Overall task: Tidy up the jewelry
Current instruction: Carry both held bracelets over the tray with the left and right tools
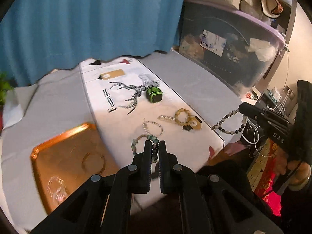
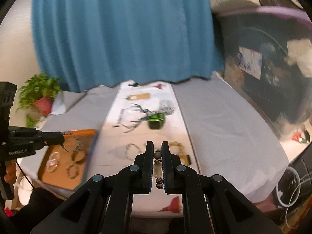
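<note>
Two black tongs each pinch a bead bracelet, the left tongs [image 1: 155, 143] a green bracelet [image 1: 154, 149] above the orange tray [image 1: 64, 161], the right tongs [image 2: 157, 145] a grey bracelet [image 2: 158, 167] above the desk [image 2: 224, 128], with a yellow bracelet [image 1: 183, 117] lying farther back.

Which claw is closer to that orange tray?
Left. The left claw hangs over the orange tray holding a beaded bracelet; the right claw is off past the table's far side.

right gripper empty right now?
No: in the right wrist view the right gripper is closed on a grey and black beaded bracelet, whose beads sit clamped between its fingers.
</note>
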`<state>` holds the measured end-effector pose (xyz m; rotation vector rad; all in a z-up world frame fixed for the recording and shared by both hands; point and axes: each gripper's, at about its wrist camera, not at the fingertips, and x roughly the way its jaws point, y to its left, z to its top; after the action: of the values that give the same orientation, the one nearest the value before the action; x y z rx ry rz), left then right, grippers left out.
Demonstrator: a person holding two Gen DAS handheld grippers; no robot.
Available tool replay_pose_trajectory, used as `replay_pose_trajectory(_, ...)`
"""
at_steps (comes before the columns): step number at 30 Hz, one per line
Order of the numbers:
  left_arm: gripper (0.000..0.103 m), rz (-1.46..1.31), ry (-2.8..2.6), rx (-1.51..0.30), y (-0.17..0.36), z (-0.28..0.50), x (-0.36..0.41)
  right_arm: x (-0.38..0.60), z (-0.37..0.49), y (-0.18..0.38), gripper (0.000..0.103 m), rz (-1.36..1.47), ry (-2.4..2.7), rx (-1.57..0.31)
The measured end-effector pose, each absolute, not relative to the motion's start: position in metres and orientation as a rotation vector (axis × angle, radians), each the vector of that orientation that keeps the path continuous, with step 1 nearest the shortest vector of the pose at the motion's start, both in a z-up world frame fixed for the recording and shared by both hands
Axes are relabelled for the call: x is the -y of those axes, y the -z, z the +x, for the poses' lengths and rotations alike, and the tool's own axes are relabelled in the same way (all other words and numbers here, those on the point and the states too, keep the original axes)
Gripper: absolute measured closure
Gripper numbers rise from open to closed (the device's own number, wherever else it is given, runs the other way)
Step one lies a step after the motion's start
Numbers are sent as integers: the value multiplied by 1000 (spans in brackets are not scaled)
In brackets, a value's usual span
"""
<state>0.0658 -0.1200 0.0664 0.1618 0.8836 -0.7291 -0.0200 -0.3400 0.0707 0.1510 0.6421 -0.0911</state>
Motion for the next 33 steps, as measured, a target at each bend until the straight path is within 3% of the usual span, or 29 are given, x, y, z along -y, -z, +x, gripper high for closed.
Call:
replay_pose_trajectory(17, 98, 27, 544, -885, -34, -65, -7, 210, -111, -49, 94, 31, -147, -784)
replay_pose_trajectory(33, 98, -17, 511, -848, -32, -85, -38, 164, -121, -45, 94, -42, -202, -820)
